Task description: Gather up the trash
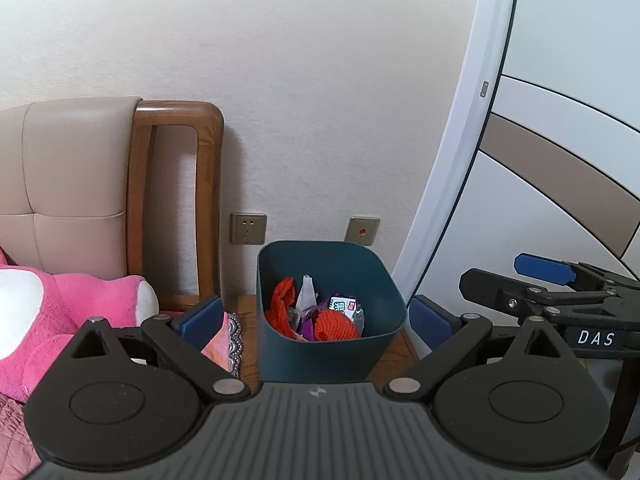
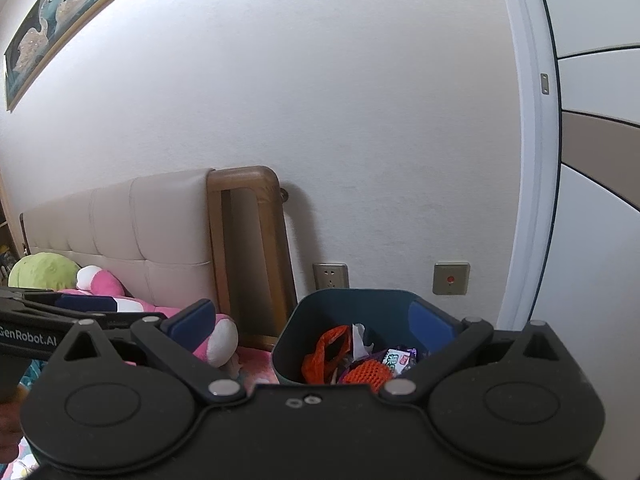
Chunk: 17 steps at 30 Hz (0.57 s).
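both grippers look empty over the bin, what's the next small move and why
Probably draw both back and look for more trash. The left gripper and right gripper are open and hold nothing, while the dark teal plastic bin already holds orange netting and wrappers; no loose trash shows nearby.

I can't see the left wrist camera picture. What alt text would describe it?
A dark teal bin holding orange netting and wrappers stands by a white wall, framed between the open left gripper. A pink plush toy lies left; the right gripper shows at right.
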{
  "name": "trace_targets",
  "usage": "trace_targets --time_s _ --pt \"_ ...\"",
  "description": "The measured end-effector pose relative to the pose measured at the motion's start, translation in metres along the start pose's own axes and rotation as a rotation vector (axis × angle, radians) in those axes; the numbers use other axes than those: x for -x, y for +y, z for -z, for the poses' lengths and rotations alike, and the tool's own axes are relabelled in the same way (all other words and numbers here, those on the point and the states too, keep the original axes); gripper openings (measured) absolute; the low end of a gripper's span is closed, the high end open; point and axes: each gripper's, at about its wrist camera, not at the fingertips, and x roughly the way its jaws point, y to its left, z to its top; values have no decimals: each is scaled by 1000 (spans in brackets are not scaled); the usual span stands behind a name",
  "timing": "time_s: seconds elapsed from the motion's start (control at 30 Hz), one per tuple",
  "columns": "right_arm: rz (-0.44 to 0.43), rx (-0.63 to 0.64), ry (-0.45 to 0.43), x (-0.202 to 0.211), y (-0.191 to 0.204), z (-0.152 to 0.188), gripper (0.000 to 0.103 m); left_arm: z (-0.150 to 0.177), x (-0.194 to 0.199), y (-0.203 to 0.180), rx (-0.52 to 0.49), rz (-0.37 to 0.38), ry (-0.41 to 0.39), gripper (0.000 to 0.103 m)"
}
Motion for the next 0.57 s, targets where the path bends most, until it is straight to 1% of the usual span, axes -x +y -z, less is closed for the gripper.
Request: trace_targets --time_s 0.57 --pt "14 -15 32 -5 -7 2 103 1 -15 -2 5 8 51 100"
